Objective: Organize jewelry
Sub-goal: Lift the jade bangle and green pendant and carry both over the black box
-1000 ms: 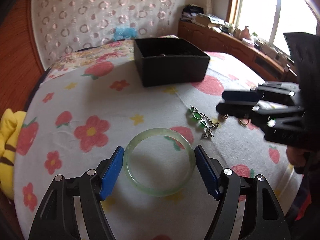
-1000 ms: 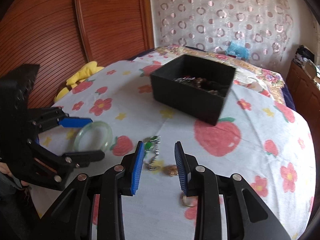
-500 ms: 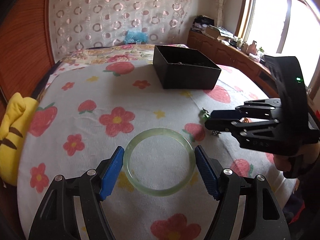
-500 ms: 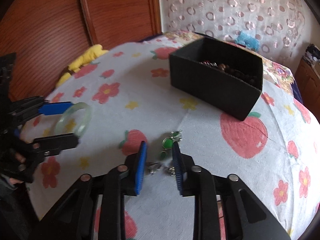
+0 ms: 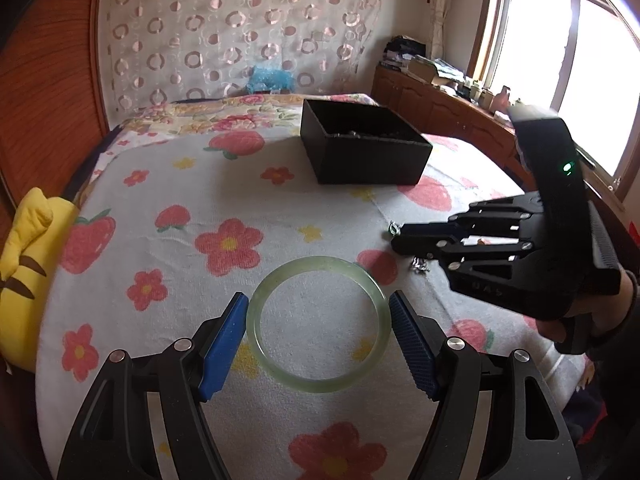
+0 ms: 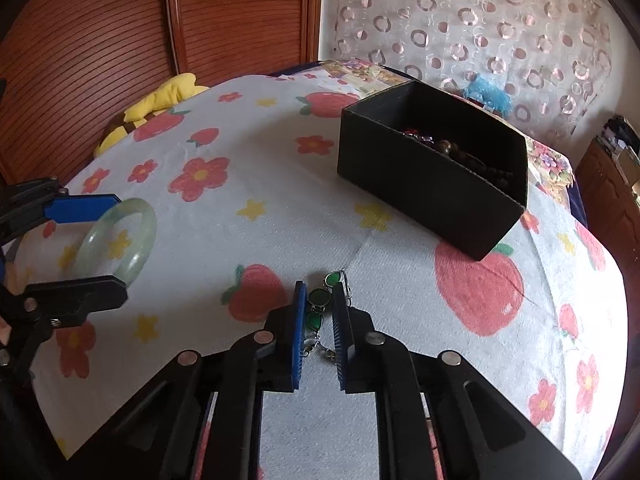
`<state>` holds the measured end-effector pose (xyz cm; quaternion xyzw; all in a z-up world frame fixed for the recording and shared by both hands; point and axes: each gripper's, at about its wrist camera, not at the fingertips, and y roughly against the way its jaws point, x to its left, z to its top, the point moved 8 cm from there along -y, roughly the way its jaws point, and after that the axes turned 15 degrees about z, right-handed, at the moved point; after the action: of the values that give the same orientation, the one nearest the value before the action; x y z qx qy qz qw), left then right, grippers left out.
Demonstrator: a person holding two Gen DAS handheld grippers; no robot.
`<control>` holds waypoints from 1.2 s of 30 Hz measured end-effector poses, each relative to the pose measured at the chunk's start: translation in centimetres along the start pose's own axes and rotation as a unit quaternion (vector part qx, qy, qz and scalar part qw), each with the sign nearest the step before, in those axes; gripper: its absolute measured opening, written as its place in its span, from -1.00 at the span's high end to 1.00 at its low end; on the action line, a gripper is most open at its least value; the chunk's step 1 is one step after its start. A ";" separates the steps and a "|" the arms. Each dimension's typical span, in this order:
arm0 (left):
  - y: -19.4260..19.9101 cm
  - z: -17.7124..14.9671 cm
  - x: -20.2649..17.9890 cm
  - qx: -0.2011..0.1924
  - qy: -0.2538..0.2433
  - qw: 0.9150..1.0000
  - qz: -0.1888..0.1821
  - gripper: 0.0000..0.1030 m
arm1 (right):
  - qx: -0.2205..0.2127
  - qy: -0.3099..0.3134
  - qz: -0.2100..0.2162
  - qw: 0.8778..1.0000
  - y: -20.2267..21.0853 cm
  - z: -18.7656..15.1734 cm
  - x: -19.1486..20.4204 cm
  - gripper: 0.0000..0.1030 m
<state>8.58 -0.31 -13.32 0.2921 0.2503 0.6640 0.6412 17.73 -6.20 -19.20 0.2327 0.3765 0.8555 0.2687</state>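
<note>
A pale green jade bangle (image 5: pixel 318 324) is gripped between the blue pads of my left gripper (image 5: pixel 318 332), which holds it above the cloth; it also shows in the right wrist view (image 6: pixel 118 242). My right gripper (image 6: pixel 318 312) has its jaws narrowed around a green-stone chain bracelet (image 6: pixel 318 308) lying on the cloth, the pads close on both sides of it. The right gripper also shows in the left wrist view (image 5: pixel 400 240). A black open box (image 6: pixel 432 176) with beaded jewelry inside stands farther back, also seen in the left wrist view (image 5: pixel 364 148).
The flower and strawberry patterned cloth (image 5: pixel 240 208) covers a bed. A yellow plush toy (image 5: pixel 24 256) lies at the left edge. A wooden cabinet (image 5: pixel 440 108) with clutter stands at the right under a window. A wooden panel (image 6: pixel 120 40) rises behind.
My right gripper has come down over the green-stone bracelet and its jaws have closed in around it. My left gripper keeps hold of the bangle and has lifted and drawn back from the box.
</note>
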 end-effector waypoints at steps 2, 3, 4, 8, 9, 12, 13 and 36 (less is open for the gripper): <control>0.6 0.3 0.2 -0.006 0.003 1.000 0.001 -0.34 | -0.007 -0.006 0.005 1.000 0.4 0.0 0.1 0.73; 0.9 0.4 0.2 -0.008 0.005 1.000 0.002 -0.34 | -0.012 -0.007 0.006 1.000 0.7 0.1 0.2 0.73; 1.1 0.5 0.3 -0.009 0.006 1.000 0.002 -0.34 | -0.019 -0.008 0.006 1.000 1.1 0.2 0.4 0.73; 1.6 1.0 0.8 -0.010 0.008 1.000 0.007 -0.34 | -0.058 -0.004 0.009 0.998 4.0 1.3 1.0 0.73; 1.7 1.3 1.0 -0.012 0.007 1.000 0.009 -0.34 | -0.068 -0.001 0.007 0.998 4.9 1.7 1.1 0.73; 2.3 2.2 1.4 -0.020 0.010 1.000 0.014 -0.34 | -0.089 0.003 0.004 0.996 6.9 2.8 0.9 0.73; 2.4 2.4 1.4 -0.023 0.012 1.000 0.015 -0.34 | -0.096 0.004 0.002 0.995 7.7 3.2 0.8 0.73; -0.1 13.7 -2.6 -0.079 -0.024 0.996 -0.013 -0.34 | -0.191 0.024 -0.022 0.981 16.1 12.0 -6.5 0.73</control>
<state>18.38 -3.43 -3.89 0.2531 0.1852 0.6659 0.6769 25.22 -13.33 -0.81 0.1486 0.2172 0.9109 0.3178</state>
